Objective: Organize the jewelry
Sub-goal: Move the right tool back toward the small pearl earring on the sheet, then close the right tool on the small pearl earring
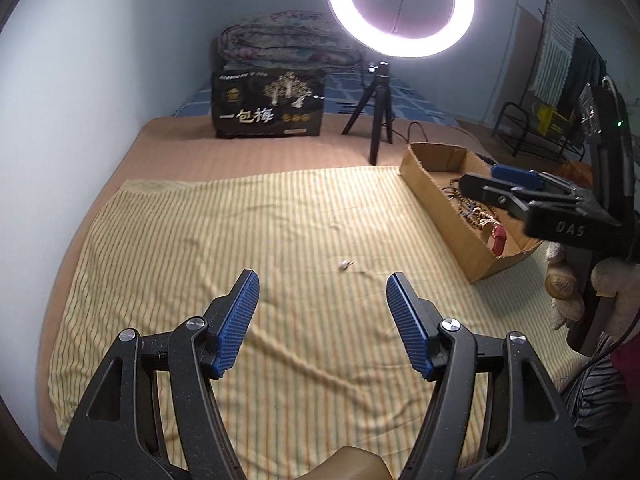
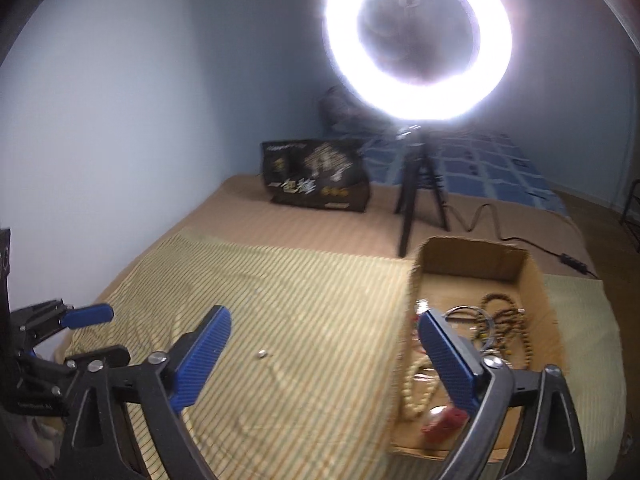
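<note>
Both claws spread wide and empty: the left gripper (image 1: 322, 292) hangs over the striped cloth (image 1: 180, 248), the right gripper (image 2: 324, 334) by the cardboard box (image 2: 536, 280) holding the beads (image 2: 508, 320). One tiny piece (image 1: 345, 265) lies loose mid-cloth; a clumsy pinch could bunch fabric and flick it away.

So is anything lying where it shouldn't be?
Yes. One tiny silvery piece lies alone on the striped cloth, apart from the cardboard box where the beads and the other jewelry sit. Both tongs, left and right, are open and hold nothing.
</note>
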The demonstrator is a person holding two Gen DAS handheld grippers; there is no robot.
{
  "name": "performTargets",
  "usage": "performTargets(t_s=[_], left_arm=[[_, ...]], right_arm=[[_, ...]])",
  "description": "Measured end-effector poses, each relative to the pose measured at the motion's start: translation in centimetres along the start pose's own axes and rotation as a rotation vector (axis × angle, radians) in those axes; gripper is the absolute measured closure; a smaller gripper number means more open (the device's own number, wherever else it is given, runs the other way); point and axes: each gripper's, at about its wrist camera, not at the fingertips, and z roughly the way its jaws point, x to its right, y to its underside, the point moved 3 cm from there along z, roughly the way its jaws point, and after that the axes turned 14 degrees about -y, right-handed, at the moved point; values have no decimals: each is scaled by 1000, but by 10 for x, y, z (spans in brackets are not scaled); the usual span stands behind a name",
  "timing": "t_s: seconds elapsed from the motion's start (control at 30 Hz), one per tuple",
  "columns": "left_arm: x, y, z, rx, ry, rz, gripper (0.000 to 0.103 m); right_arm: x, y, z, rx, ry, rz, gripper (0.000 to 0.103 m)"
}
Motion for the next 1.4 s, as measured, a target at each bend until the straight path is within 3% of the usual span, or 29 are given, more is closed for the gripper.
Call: performTargets(t_s=[0.23,0.6,1.4], left_arm=[[-12,11,6,-23,-25,-4,35],[-22,18,16,-47,-13,-11,35],[-27,19,28,-75,8,-19,35]], right_arm=[[-21,17,47,-127,-63,-54,30],[-32,50,109,-288,-72,-109,56],[-24,63,173,-369,-70,-73,70]])
